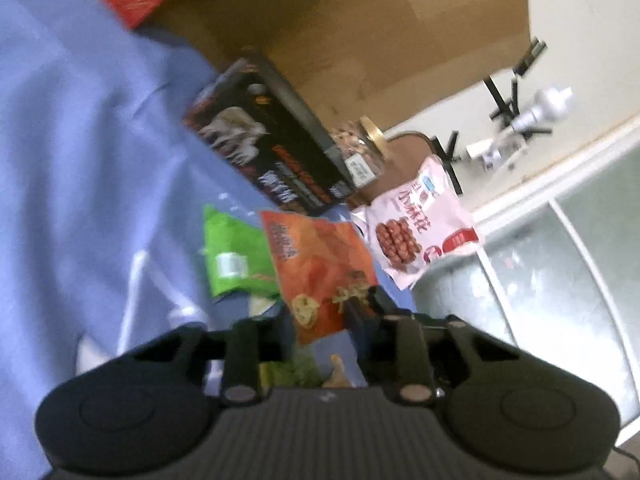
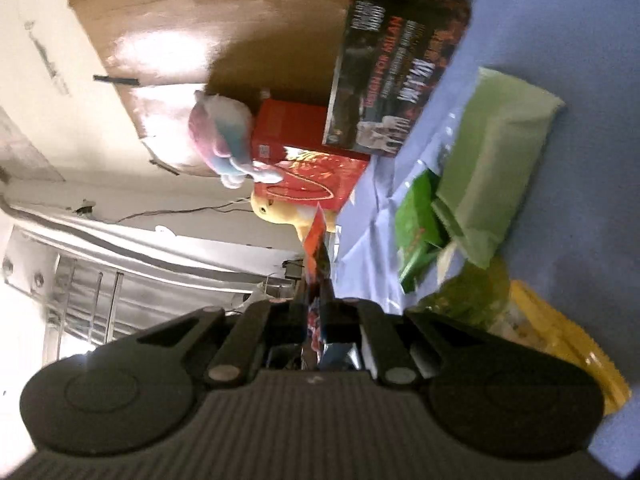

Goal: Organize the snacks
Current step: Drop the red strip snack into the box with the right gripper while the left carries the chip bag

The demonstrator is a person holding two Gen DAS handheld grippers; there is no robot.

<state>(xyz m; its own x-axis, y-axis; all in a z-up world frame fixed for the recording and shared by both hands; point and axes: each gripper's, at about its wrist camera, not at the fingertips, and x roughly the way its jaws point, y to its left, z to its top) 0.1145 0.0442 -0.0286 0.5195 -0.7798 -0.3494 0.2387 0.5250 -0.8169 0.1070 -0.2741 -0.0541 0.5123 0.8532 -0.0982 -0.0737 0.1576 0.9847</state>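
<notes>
In the left wrist view my left gripper (image 1: 352,304) is shut on the lower edge of an orange snack bag (image 1: 320,264) and holds it over the blue cloth (image 1: 80,160). A green snack bag (image 1: 234,256) lies just left of it and a pink snack bag (image 1: 420,228) lies to the right at the cloth's edge. In the right wrist view my right gripper (image 2: 316,280) is shut on a thin red and blue snack packet (image 2: 314,240), seen edge-on. Green snack bags (image 2: 492,172) and a yellow bag (image 2: 568,344) lie to its right on the cloth.
A black printed box (image 1: 272,140) lies on the cloth before a large cardboard box (image 1: 360,32), with a nut jar (image 1: 360,144) beside it. A red box (image 2: 308,160), a pastel plush toy (image 2: 224,136) and a yellow plush toy (image 2: 280,208) stand near the cloth's edge.
</notes>
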